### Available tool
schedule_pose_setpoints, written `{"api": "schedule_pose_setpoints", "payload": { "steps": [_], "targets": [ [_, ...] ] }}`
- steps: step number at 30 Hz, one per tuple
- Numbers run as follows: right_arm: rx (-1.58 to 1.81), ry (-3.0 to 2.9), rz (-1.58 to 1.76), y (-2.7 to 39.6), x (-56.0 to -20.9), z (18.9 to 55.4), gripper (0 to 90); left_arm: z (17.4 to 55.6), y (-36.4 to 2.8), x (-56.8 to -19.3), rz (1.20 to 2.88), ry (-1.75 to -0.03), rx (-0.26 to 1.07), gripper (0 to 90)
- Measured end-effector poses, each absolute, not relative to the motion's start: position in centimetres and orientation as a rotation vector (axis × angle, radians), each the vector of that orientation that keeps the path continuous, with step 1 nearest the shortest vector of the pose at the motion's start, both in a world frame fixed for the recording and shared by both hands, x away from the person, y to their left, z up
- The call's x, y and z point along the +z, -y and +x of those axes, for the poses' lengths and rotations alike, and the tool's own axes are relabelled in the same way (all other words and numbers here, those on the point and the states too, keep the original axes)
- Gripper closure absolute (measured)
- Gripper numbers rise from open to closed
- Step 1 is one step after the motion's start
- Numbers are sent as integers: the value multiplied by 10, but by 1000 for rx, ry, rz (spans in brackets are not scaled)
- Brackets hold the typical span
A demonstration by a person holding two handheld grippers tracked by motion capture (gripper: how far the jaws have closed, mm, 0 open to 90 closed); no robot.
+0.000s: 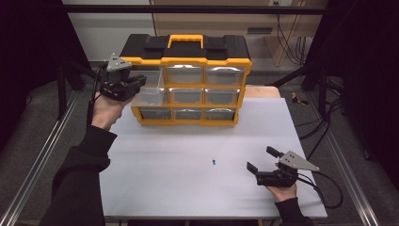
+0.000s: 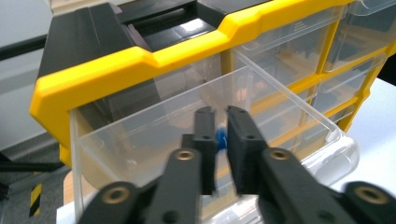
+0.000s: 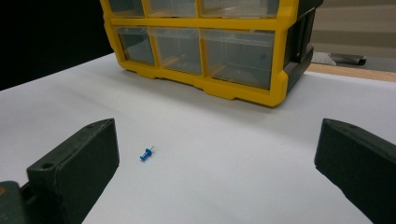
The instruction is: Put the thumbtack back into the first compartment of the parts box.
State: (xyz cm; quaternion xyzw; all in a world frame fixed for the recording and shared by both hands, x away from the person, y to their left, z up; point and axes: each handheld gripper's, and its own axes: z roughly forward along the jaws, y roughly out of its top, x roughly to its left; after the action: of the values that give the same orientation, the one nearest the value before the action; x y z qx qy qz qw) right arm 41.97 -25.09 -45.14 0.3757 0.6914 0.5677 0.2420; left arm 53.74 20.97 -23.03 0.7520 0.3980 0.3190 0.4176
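The white tabletop [image 1: 188, 179] carried a yellow-and-black plastic organiser cabinet [image 1: 188, 61] with three rows of clear drawers, set at the far edge so that its drawer fronts faced the person. One clear plastic drawer [image 2: 224, 121], top left of the cabinet, stood pulled out, evidently to receive small parts from above. The left tongs [image 1: 136, 84] were held over that open drawer; in the left gripper view they [image 2: 221, 122] stood nearly closed, with a small blue pushpin [image 2: 221, 137] pinched in the narrow gap between the jaws, its head just visible. Judgement: the pin hung over the drawer's cavity so that it would fall inside once let go; whether the grip had begun to slacken could not be read from the pictures. The right tongs [image 1: 261, 159] rested low near the right front of the tabletop, jaws wide apart and empty, pointed towards the middle of the sheet. A second small blue pushpin [image 1: 214, 162] lay on its side on the bare tabletop, apart from the cabinet and ahead of the right tongs [image 3: 219, 154], seen also at [image 3: 146, 154]. Judgement: the open right tongs were placed there ready to collect it.
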Motion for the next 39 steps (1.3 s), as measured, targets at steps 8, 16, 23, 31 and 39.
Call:
{"api": "schedule_pose_setpoints", "payload": {
  "steps": [8,16,23,31,39],
  "targets": [
    [1555,-1891,1028,251,-451,419,7,527,-209,-224,1783,-995,788,585],
    [1557,-1888,1026,251,-451,419,7,496,-200,-224,1704,-870,744,235],
    [1558,-1886,1028,251,-451,419,7,466,-187,-246,1739,-755,688,112],
    [1559,-1886,1032,251,-450,419,7,452,-177,-286,1743,-731,633,47],
    [1559,-1886,1028,251,-451,419,7,451,-159,-337,1776,-765,586,39]
  ]
}}
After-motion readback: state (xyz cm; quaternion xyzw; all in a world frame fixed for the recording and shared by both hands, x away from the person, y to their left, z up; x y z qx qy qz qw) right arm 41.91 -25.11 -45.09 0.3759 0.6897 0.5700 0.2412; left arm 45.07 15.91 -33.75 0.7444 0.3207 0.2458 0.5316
